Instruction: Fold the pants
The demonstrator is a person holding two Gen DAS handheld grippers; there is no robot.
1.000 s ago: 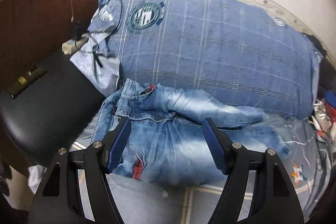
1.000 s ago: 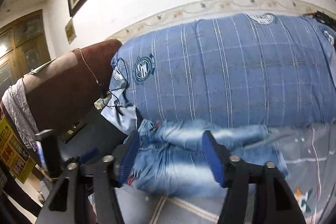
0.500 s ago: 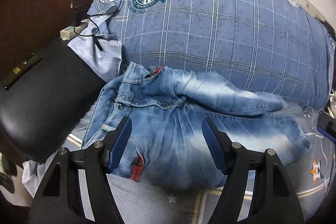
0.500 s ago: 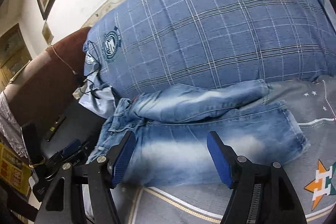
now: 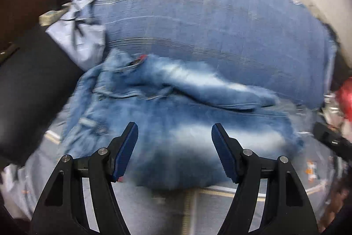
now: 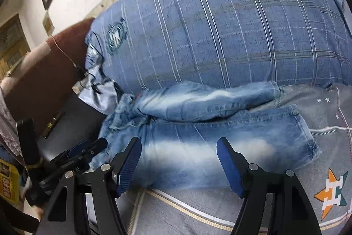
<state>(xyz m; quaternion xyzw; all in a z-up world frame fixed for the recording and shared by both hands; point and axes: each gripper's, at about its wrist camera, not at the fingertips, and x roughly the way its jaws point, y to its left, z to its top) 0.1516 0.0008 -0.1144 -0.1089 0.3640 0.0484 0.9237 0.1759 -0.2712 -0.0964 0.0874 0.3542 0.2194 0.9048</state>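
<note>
Lying jeans (image 6: 198,131) against plaid pillow (image 6: 231,32)

Motion-blurred jeans (image 5: 176,120), waistband indistinct

Pants (image 6: 198,124) lie across the bed (image 6: 198,208), waistband to the left, legs running right, the far leg resting against the big pillow (image 6: 220,25) behind them. Right tool (image 6: 179,160) hangs over the near leg, left tool (image 5: 175,142) likewise, and a chair (image 5: 26,85) stands at the left beside the waistband.
</note>
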